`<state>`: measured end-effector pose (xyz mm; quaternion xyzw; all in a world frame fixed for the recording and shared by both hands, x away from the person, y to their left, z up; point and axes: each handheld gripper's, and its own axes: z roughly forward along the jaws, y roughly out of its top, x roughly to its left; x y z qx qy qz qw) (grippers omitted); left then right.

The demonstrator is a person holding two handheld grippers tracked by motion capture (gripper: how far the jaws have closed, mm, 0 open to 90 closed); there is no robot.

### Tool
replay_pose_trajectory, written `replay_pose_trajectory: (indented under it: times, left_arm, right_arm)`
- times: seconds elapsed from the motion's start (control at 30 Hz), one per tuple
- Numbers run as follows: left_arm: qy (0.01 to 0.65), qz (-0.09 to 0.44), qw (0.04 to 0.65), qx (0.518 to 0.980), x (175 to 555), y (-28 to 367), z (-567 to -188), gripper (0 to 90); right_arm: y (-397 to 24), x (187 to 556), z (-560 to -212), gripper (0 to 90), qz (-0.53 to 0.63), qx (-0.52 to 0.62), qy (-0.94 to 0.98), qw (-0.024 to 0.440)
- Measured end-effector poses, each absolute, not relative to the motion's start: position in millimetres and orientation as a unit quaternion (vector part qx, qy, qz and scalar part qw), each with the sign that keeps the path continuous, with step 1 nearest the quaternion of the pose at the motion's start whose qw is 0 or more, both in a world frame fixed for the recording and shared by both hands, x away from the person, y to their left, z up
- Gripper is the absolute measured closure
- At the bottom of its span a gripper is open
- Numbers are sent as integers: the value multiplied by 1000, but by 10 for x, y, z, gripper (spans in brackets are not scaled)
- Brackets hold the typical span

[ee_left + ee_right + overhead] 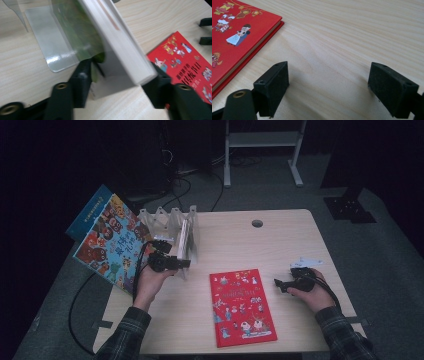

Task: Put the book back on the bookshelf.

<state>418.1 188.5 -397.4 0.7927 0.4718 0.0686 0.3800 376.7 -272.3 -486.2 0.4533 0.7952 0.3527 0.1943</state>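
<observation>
Sleeves, high view: two plaid sleeves come in at the bottom edge, one forearm each side.
Red book, high view: one flat red hardcover picture book (242, 307) with cartoon figures lies face up on the pale wood-grain worktop (280, 245), between the two hands; its cover title is too small to read.
Left tongs, high view: left tongs (183, 263), black, reach toward the clear acrylic book rack (167, 222) at the worktop's left rear.
White book, high view: one thick white-edged book (187, 240) stands in the rack's right end.
Colourful books, high view: two large picture books, one with a busy cartoon cover (112, 242) and one blue (92, 210) behind it, lean out past the worktop's left edge; yellow characters on the front one are not legible.
Right tongs, high view: right tongs (277, 284), black, rest low on the worktop just right of the red book.
Left gripper view: jaws sit either side of the white book's lower corner, the right one against its page block and the left one against its cover side, so they look clamped on it; the clear rack wall stands just left. White characters on the red book's cover are blurred.
Right gripper view: jaws stand wide apart over bare worktop, holding nothing; the red book's corner lies to their left.
</observation>
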Motion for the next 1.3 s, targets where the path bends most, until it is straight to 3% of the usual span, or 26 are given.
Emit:
replay_pose_trajectory:
  times: [0.37, 0.8, 1.3]
  left_arm:
    - [458, 88, 389, 794, 4355, 1810, -3978, 532]
    - [450, 80, 401, 794, 4443, 1753, -3957, 504]
    - [420, 66, 380, 822, 4114, 1846, -3875, 326]
  right_arm:
    - [-2723, 3767, -4862, 156, 353, 453, 795, 194]
    - [-2721, 3766, -4862, 156, 353, 454, 795, 194]
    - [-2719, 3761, -4862, 156, 353, 454, 795, 194]
